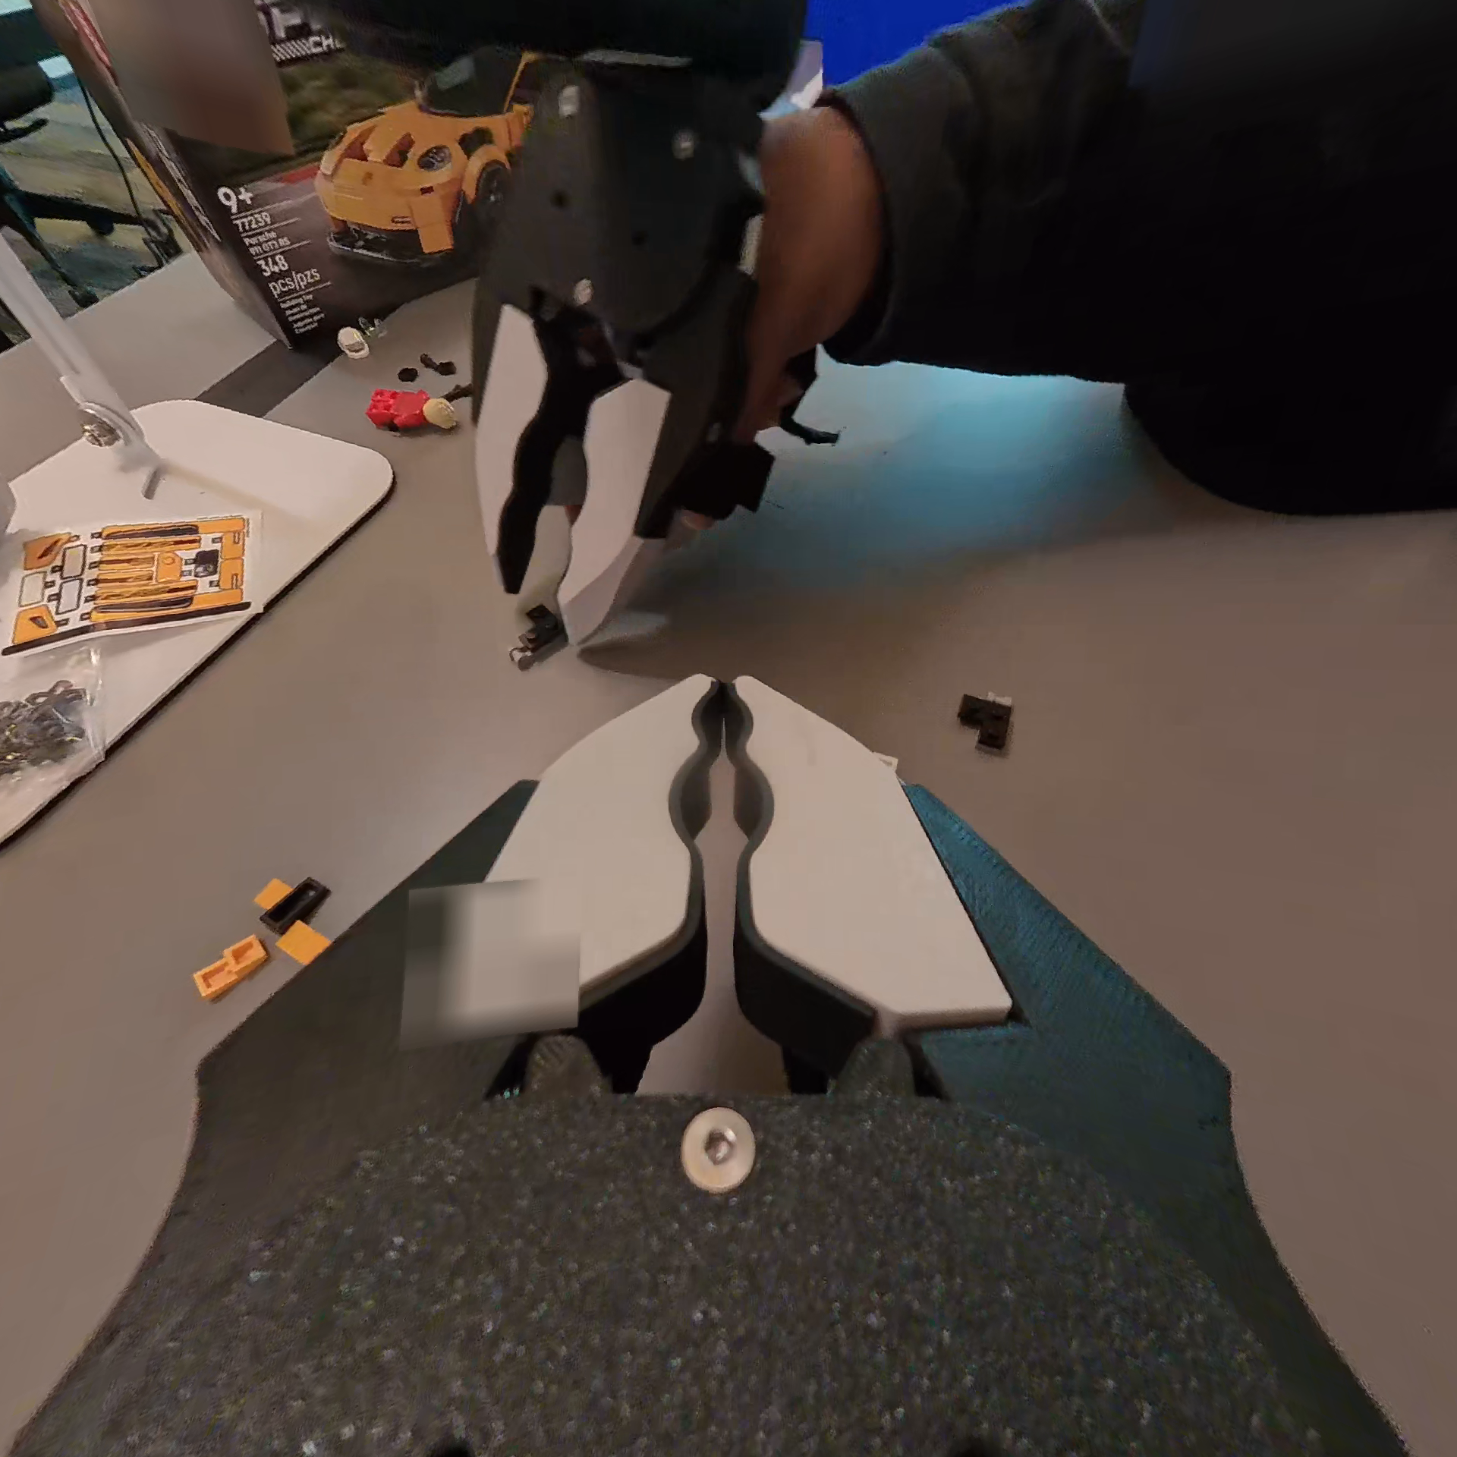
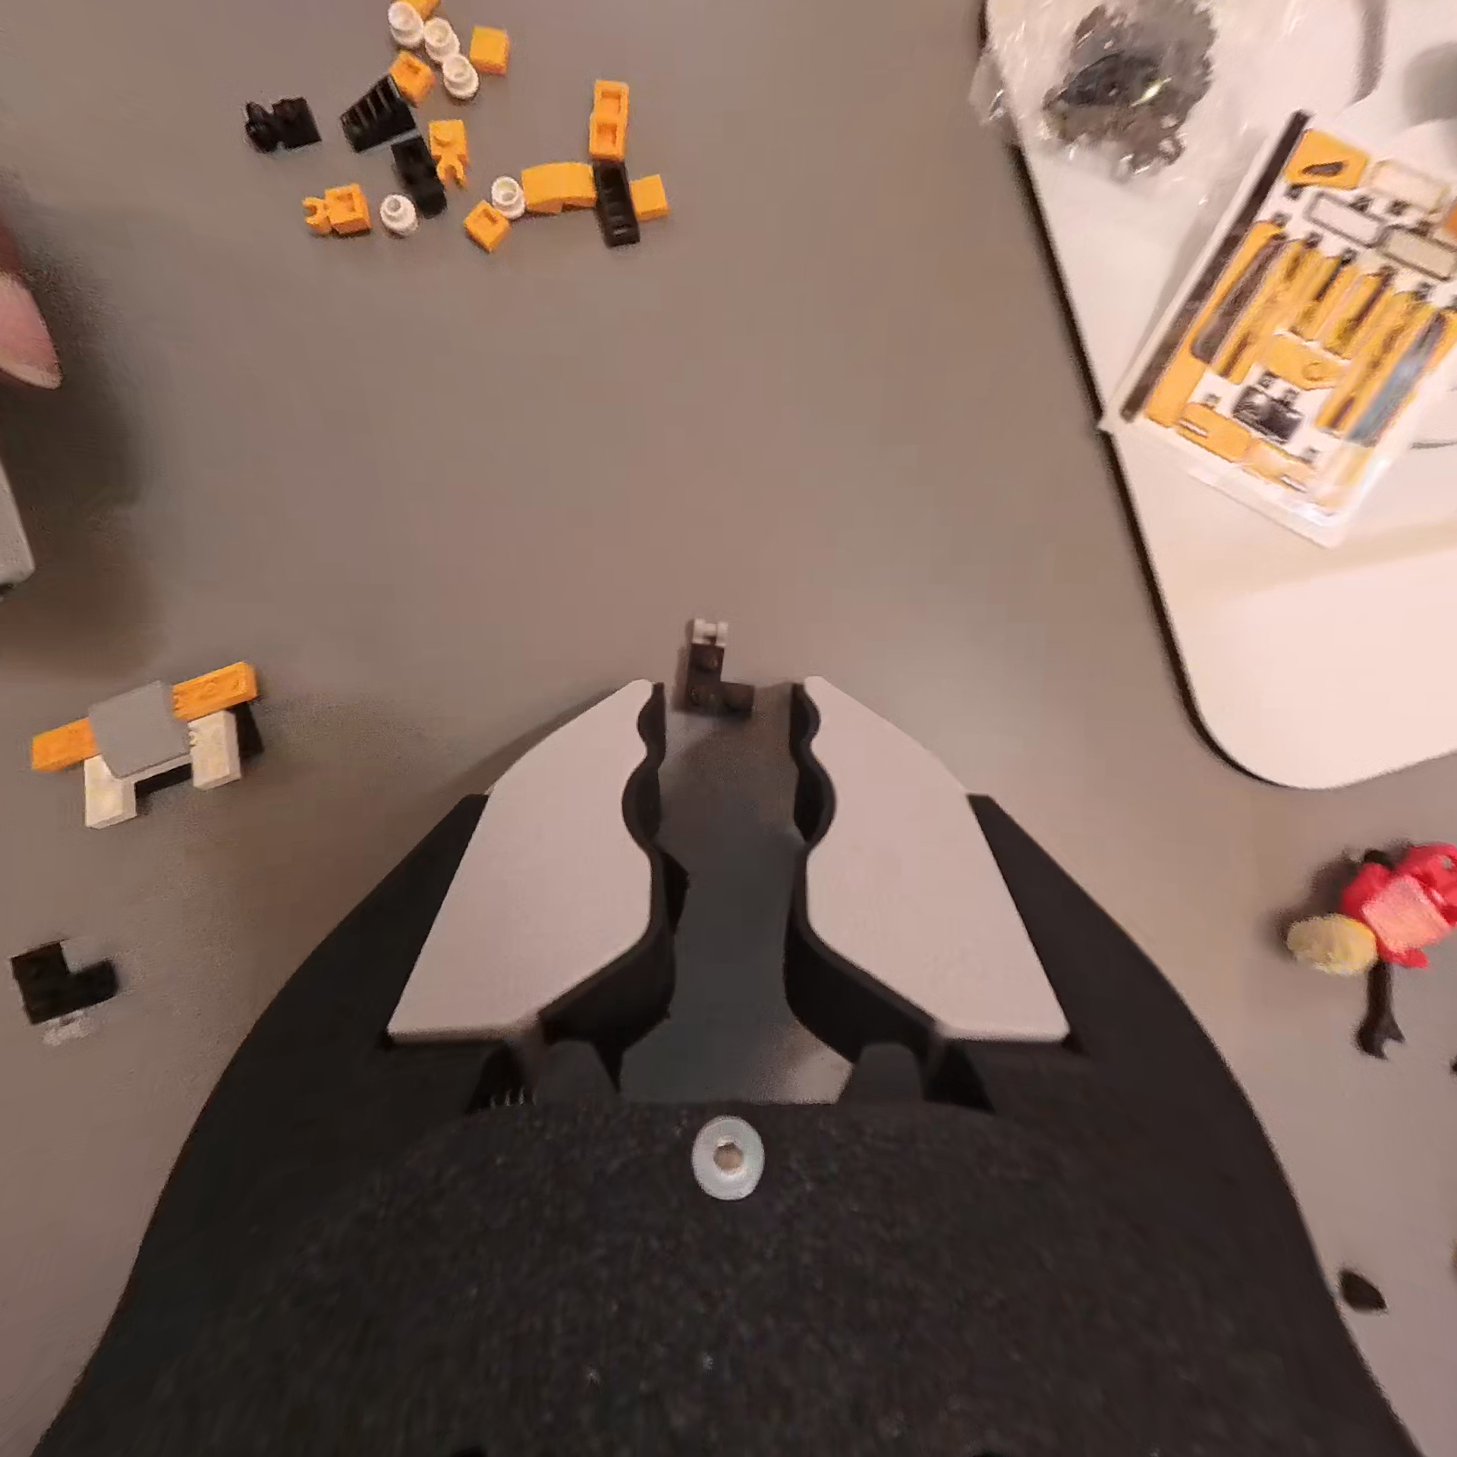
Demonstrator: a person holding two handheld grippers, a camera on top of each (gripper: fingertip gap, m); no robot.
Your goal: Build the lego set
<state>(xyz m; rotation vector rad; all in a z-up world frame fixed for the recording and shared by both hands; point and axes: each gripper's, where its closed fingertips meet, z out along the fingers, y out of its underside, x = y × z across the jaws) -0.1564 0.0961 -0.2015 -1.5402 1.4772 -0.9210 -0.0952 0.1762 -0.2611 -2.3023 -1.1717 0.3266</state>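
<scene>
The right gripper (image 2: pixel 725 694) stood with its grey fingers apart, pointing down at a small black L-shaped lego piece (image 2: pixel 713 678) on the grey desk (image 2: pixel 788 441), just beyond the tips; contact was hard to judge. The left gripper (image 1: pixel 721 690) was clenched on nothing, with bare desk around it. A white board (image 2: pixel 1261 670) was cut off at the frame edge.

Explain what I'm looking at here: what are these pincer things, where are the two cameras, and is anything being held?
These are hand-held tools, each with a camera looking along its two fingers. The left view shows the left gripper shut on nothing, with a person's hand holding the right one beyond it. The right view looks down on the grey table: the right gripper is open around a small dark brick piece, not yet gripped. Loose orange and black bricks, a sticker sheet and a red minifigure lie around.
</scene>
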